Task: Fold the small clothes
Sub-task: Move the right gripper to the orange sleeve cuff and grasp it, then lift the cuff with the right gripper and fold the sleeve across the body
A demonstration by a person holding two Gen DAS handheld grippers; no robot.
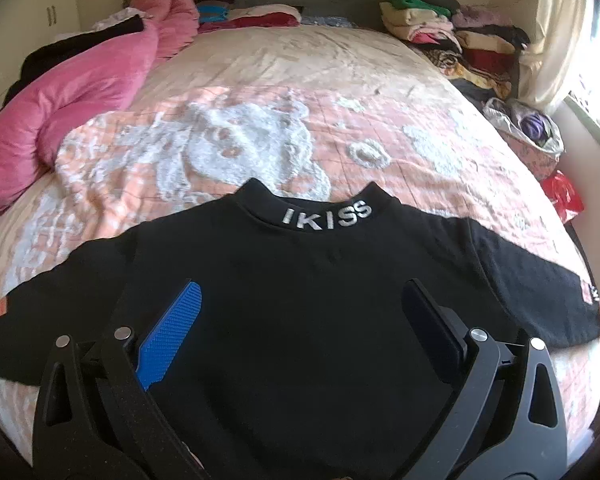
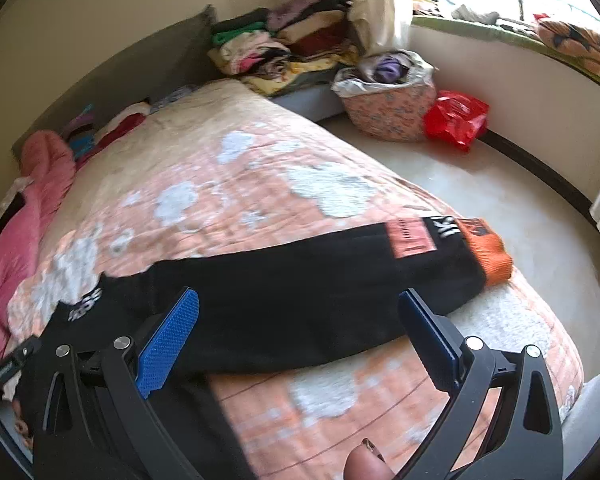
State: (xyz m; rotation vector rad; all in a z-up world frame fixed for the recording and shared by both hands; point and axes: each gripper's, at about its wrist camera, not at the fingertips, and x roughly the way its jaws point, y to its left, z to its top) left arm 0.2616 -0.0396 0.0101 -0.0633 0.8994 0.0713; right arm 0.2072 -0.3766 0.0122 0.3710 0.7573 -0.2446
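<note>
— Fingers first: how do they stand?

— Both pairs are spread wide and hold nothing. The left gripper (image 1: 300,312) hangs over the body of the black sweater (image 1: 300,280), one finger on each side of its middle. The right gripper (image 2: 300,320) hangs over the sweater's right sleeve (image 2: 320,276).

— And where does the sweater lie?

— Flat on the near part of the bedspread (image 1: 260,128), peach with pale patches. Its collar (image 1: 324,216), lettered IKISS, points to the far side, and the sleeves run out left and right. The right sleeve ends in an orange cuff (image 2: 488,252) near the bed's right edge.

— Anything else around?

— A pink quilt (image 1: 68,104) is bunched along the left. Folded clothes (image 1: 448,36) are stacked at the far right corner. On the floor to the right stand a basket (image 2: 392,112) and a red bag (image 2: 456,118) just beside it.
</note>
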